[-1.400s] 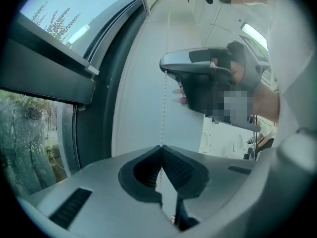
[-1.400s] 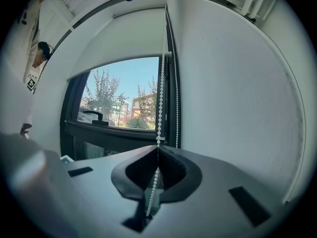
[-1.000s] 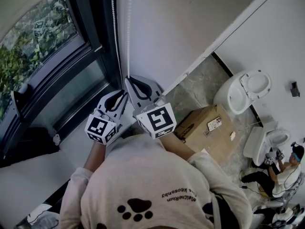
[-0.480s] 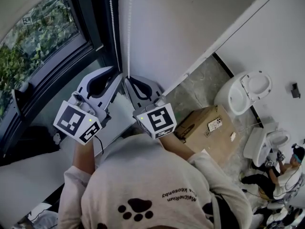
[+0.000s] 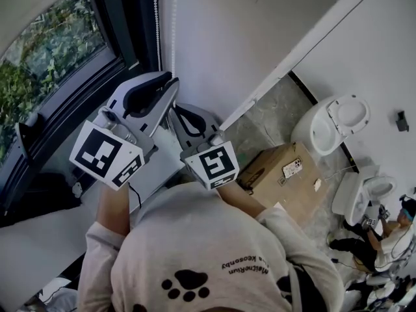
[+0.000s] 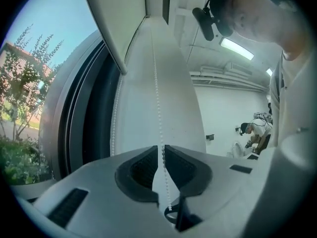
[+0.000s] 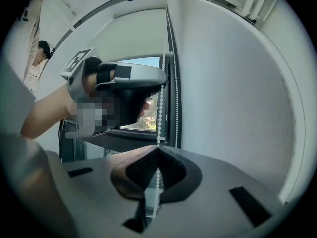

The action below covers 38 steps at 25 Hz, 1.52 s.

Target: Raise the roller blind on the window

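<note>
left gripper point(image 6: 161, 148): fingers a hair apart around bead chain point(image 6: 156, 83) beside window point(image 5: 52, 64) | right gripper point(image 7: 157, 151): lower beside window, fingers pinching chain | roller blind point(image 7: 133, 33): covers window's top

The bead chain point(image 6: 157, 108) is smooth, faintly glossy white beads, plastic by the look. The left gripper point(image 6: 161, 148) and right gripper point(image 7: 157, 150) are matt pale-grey plastic with dark ribbed pads point(image 6: 143, 168). The roller blind point(image 7: 133, 33) looks like matt white cloth. The cardboard box point(image 5: 279, 174) is dull brown, and the toilet point(image 5: 328, 125) is glossy white.
</note>
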Each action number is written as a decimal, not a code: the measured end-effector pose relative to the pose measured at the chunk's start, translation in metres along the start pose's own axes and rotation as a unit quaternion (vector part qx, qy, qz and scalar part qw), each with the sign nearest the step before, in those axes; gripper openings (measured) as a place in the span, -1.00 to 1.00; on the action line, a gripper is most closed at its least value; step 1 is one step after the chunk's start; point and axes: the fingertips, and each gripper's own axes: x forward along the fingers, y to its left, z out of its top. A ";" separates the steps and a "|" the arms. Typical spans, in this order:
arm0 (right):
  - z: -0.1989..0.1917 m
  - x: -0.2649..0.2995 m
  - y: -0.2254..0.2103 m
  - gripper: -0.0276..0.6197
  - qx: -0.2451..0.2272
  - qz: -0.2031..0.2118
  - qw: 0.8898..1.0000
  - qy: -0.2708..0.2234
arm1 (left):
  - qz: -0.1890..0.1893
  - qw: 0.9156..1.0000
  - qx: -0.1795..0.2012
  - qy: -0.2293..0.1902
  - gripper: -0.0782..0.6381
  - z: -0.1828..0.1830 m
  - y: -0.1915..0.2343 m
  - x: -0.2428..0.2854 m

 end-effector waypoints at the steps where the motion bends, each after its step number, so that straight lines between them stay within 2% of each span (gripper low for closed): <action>1: 0.000 0.000 0.000 -0.89 -0.001 0.000 1.000 0.000 | -0.001 1.000 0.001 0.004 -0.65 0.000 0.000 0.001; 5: -0.001 0.001 0.001 -0.89 -0.003 0.000 1.000 0.001 | -0.006 1.000 0.008 0.013 -0.73 -0.002 -0.002 0.002; 10: -0.002 0.002 0.000 -0.89 -0.006 -0.002 1.000 0.001 | 0.001 1.000 -0.009 -0.008 -0.74 -0.003 -0.001 0.002; 13: -0.005 0.002 0.000 -0.89 -0.006 -0.002 1.000 0.007 | 0.010 1.000 -0.004 -0.010 -0.74 -0.006 -0.003 0.002; 16: -0.016 0.001 -0.001 -0.89 0.002 -0.003 1.000 0.019 | 0.016 1.000 0.002 -0.002 -0.74 -0.017 -0.005 0.003; 38: -0.096 0.006 0.002 -0.89 -0.003 -0.004 0.995 0.099 | 0.028 0.998 -0.041 0.029 -0.74 -0.096 -0.002 0.001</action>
